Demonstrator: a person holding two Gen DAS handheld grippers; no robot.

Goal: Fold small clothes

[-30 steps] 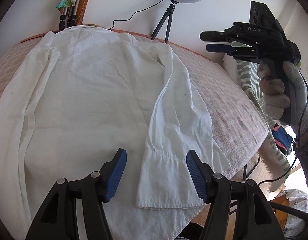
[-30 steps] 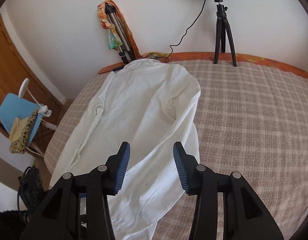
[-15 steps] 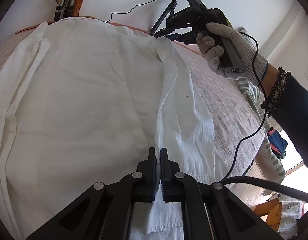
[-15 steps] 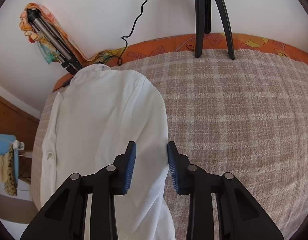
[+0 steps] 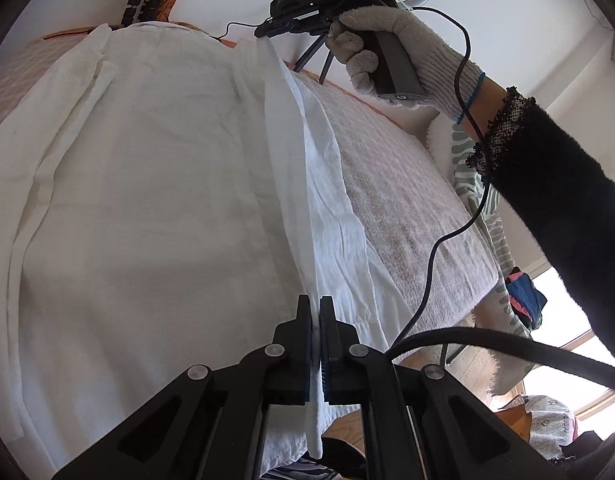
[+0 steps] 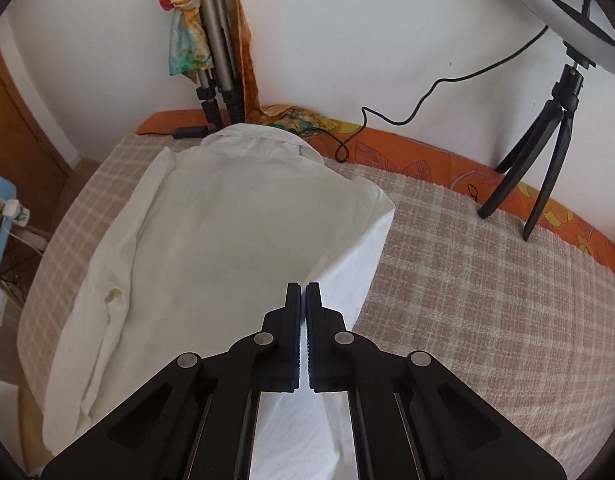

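A white long-sleeved shirt (image 5: 147, 200) lies flat on a checked bed cover (image 5: 407, 208), collar towards the wall. Its right-hand sleeve (image 5: 327, 220) is folded along the body. My left gripper (image 5: 316, 312) is shut on that sleeve near the cuff, and the cloth hangs from the pads. In the left wrist view, a gloved hand holds my right gripper (image 5: 263, 33) at the shoulder end of the sleeve. In the right wrist view, the right gripper (image 6: 303, 292) has its jaws closing tight on the sleeve (image 6: 355, 264) just below the shirt's (image 6: 227, 220) shoulder corner.
A ring light on a black tripod (image 6: 547, 152) stands on the bed at the back right. Its cable (image 6: 407, 116) trails along the orange edge. A folded tripod with a colourful scarf (image 6: 211, 60) leans on the wall behind the collar. My gripper's cable (image 5: 439, 248) crosses the bed's right side.
Both grippers went from open to shut on the sleeve. The right gripper travelled from the bed's right side to the shirt's shoulder. The sleeve edge is now pulled up into a ridge.
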